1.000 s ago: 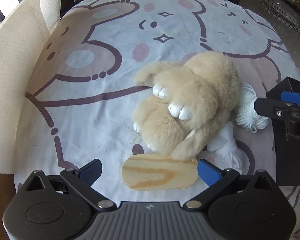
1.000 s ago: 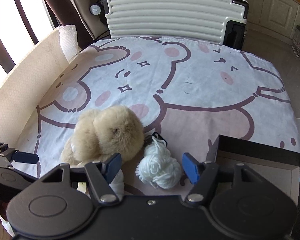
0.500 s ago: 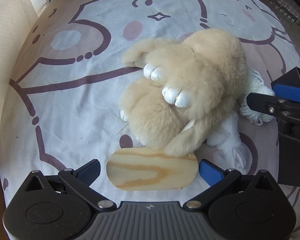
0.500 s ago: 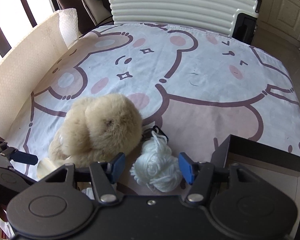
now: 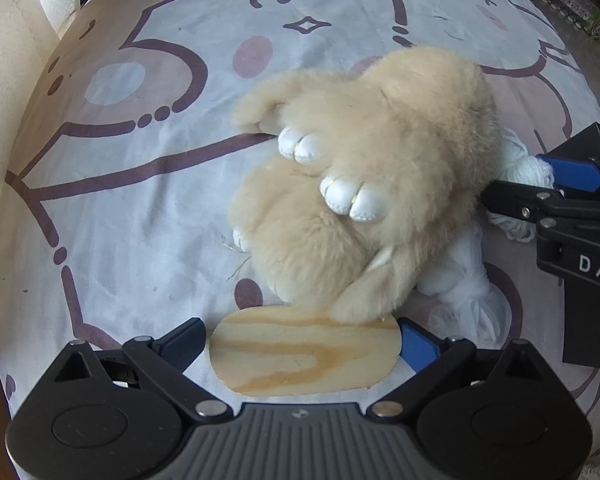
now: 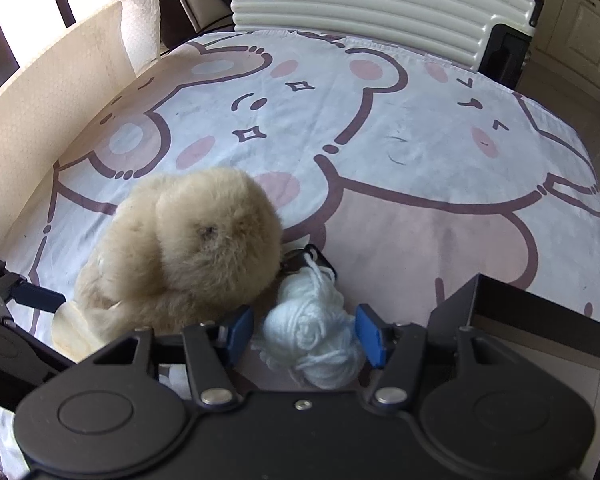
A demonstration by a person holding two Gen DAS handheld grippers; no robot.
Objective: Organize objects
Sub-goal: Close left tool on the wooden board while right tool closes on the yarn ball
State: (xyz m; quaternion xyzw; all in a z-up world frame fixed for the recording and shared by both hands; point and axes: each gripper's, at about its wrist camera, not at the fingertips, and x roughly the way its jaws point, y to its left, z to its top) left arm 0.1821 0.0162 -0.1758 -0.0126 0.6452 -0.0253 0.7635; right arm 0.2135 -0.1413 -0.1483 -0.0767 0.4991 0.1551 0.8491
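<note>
Fluffy beige plush toy [image 5: 372,184] half covers my smooth oval wooden board [image 5: 304,350], flat on the tabletop between my closing left gripper [image 5: 300,340]; right gripper [image 6: 304,334] closes around soft white yarn [image 6: 312,340], contact unclear.

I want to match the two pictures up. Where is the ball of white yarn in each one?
Left wrist view: the white yarn ball peeks out at the right edge, behind the fluffy tan plush toy, by the right gripper.
Right wrist view: the yarn ball sits bottom centre, between the right gripper's closing fingers.
Shared landmark: the plush toy, just left of the yarn in both.
</note>
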